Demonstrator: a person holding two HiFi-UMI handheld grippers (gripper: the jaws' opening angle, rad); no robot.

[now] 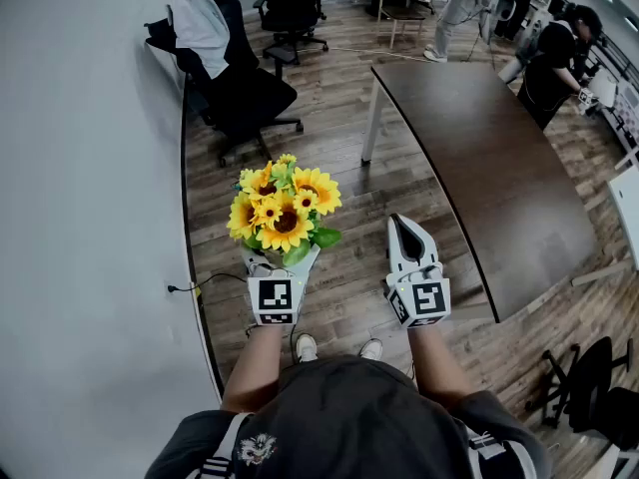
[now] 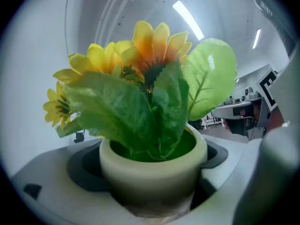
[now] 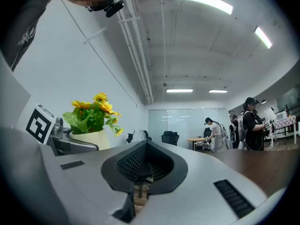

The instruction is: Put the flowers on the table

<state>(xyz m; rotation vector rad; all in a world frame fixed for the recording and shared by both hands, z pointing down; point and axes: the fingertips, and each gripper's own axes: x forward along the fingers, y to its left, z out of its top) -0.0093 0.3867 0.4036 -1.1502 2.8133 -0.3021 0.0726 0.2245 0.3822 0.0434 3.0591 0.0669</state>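
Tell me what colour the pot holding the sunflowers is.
The pot is plain cream-white, with no pattern. It shows best in the left gripper view.

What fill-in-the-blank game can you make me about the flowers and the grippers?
1. The flowers have ___ petals.
2. The left gripper is shut on the flowers' ___.
3. The right gripper is shut and holds ___.
4. The table stands on the person's ___ side.

Missing words: yellow; pot; nothing; right.
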